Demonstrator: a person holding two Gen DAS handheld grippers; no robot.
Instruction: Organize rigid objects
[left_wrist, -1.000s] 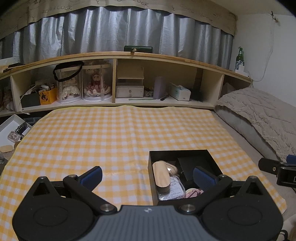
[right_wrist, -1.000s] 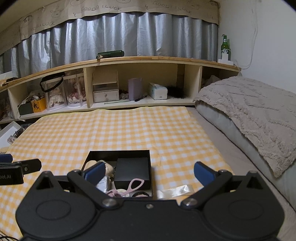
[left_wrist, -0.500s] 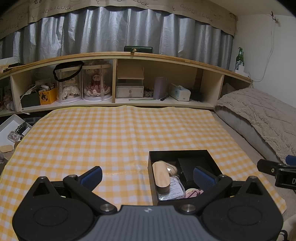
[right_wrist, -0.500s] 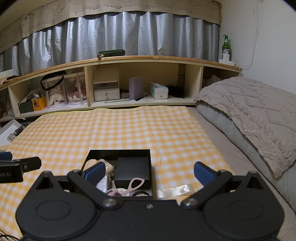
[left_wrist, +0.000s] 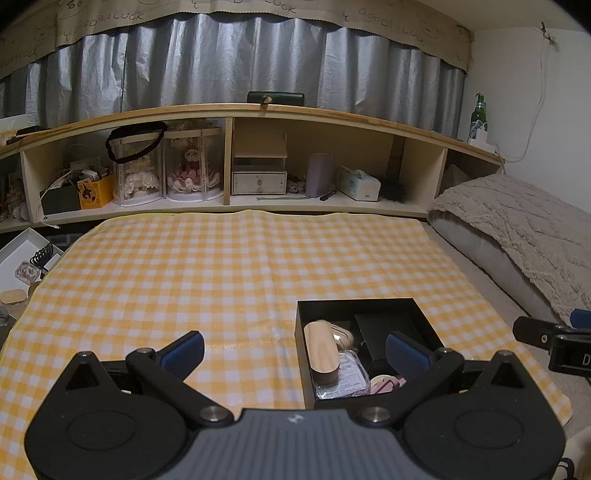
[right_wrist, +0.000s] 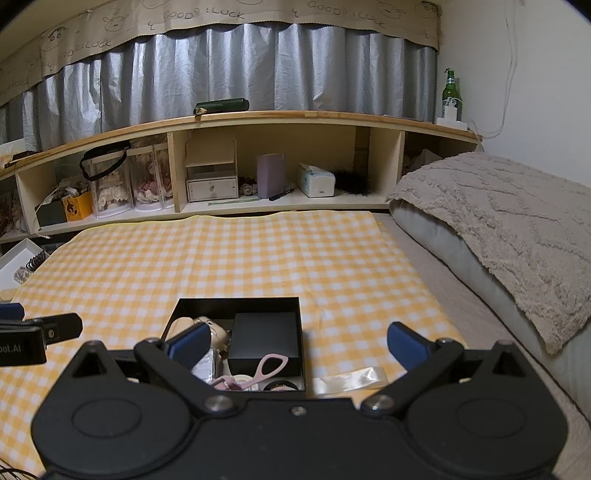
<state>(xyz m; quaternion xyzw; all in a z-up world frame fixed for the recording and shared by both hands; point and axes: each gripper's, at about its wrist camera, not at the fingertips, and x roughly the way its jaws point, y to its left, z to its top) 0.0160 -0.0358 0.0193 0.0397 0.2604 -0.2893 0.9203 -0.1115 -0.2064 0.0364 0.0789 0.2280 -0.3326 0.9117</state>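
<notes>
Both tools held low over the yellow checked cloth, side by side, well apart. Left gripper spread wide, nothing between the blue pads. Right gripper likewise spread wide and empty.

Black open box resting on the cloth, near the front edge, just ahead of both tools. Inside: a smaller black box against the right wall; a wooden-backed oblong item leaning along the left side; a clear packet beneath it; pink eyelash curler at the front, partly overlapping the smaller box; a small round item at the front edge, identity not determinable. Clear plastic strip lying on the cloth outside the box, just beside its right wall.

Assessed stage: most items boxed; the strip apparently outstanding.

Risks noted:
- Strip thin, flat and see-through; likely to slip from the pads or bring cloth up with it.
- Cloth loose on soft bedding; a snagged fold likely to drag or tip the box.
- Contents piled unevenly; a careless drop onto the leaning oblong item could topple it or knock the curler.
- Two tools close together over one small box; collision possible if both reach in.
</notes>
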